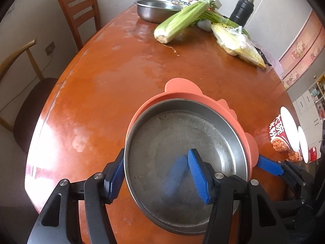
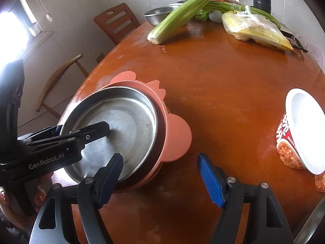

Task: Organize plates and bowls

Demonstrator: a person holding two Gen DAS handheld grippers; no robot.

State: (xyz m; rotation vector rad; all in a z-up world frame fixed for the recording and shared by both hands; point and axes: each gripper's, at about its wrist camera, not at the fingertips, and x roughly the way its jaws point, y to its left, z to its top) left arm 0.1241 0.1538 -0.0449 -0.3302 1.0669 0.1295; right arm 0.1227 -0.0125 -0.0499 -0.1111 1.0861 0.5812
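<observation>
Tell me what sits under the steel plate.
The steel plate rests on a pink eared plate, whose rim and ears show around its far side. The left gripper straddles the steel rim, open. The pink plate's centre and the table beneath are covered.

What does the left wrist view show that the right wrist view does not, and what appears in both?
Only the left wrist view shows the Hello Kitty wall border, a second noodle cup, and the left hand-held gripper straddling the steel plate's rim, one finger inside.

Only the right wrist view shows the bright window, the left tool's GenRobot.AI label, and the right hand-held gripper open beside the plate.

Both show the steel plate sitting in the orange dish, the celery, the steel basin and the black flask.
</observation>
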